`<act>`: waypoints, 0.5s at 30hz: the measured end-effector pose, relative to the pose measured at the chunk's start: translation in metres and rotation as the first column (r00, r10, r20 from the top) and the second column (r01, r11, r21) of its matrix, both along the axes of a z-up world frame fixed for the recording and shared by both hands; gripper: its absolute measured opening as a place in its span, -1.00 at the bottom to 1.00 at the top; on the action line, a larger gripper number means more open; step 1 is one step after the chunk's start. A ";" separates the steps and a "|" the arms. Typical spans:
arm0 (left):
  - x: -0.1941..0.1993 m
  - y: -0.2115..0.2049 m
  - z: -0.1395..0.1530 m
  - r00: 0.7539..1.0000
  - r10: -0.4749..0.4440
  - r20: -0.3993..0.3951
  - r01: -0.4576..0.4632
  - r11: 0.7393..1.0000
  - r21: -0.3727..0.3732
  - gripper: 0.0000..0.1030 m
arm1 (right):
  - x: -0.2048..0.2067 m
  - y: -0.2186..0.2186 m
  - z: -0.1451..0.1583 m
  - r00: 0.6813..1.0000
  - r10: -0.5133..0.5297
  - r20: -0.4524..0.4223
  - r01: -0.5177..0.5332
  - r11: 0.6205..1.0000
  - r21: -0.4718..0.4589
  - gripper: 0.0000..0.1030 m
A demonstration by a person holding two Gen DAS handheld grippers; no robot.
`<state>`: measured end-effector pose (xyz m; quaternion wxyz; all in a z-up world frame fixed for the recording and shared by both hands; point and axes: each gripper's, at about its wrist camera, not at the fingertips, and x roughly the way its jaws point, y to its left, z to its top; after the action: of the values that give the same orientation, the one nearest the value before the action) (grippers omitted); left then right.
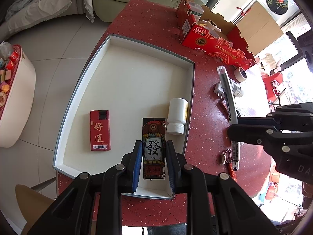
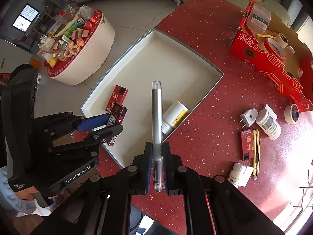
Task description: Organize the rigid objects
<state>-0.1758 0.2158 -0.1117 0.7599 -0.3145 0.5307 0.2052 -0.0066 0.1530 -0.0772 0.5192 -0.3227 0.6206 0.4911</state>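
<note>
Nearest the lens in the left wrist view, the left tongs (image 1: pixel 153 160) are clamped on a mahjong-print box (image 1: pixel 154 148), blue pads pressed to both of its long sides. It stands at the lower middle of the frame, over the near edge of the white tray (image 1: pixel 82 90). In the right wrist view the right tongs (image 2: pixel 157 166) grip a silver pen (image 2: pixel 157 117) low on its clear barrel, the capped end pointing up the frame over the tray's near right rim.

Inside the tray, a red box (image 1: pixel 100 130) lies flat at the lower left, apart from the held box. A white bottle (image 1: pixel 177 116) lies on its side against the right wall, just beyond the mahjong-print box.

On the red table (image 2: pixel 205 137), at the right of the right wrist view, lie a white plug (image 2: pixel 248 117), a second white bottle (image 2: pixel 269 123), a small red pack (image 2: pixel 246 145) with a yellow utility knife (image 2: pixel 256 152) just beside it, and a third bottle (image 2: pixel 239 174) lower down. A roll of tape (image 2: pixel 292 113) sits at the right edge.

Farther off, at the upper right, an open red carton (image 2: pixel 260 52) holds rolls of tape and small boxes.
</note>
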 end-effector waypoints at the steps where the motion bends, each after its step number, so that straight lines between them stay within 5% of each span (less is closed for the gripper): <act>1: 0.000 0.001 0.000 1.000 0.003 0.001 -0.003 1.000 -0.001 -0.50 | 0.000 0.001 0.000 1.000 -0.001 -0.001 0.001 1.000 0.000 -0.79; 15: 0.014 0.024 0.004 0.998 0.059 0.002 -0.060 0.998 0.026 -0.50 | 0.019 0.013 -0.013 0.997 -0.076 -0.034 0.076 0.997 0.002 -0.79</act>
<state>-0.1619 0.2393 -0.1073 0.7577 -0.3203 0.5181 0.2344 0.0120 0.1657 -0.0899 0.5273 -0.2896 0.6404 0.4775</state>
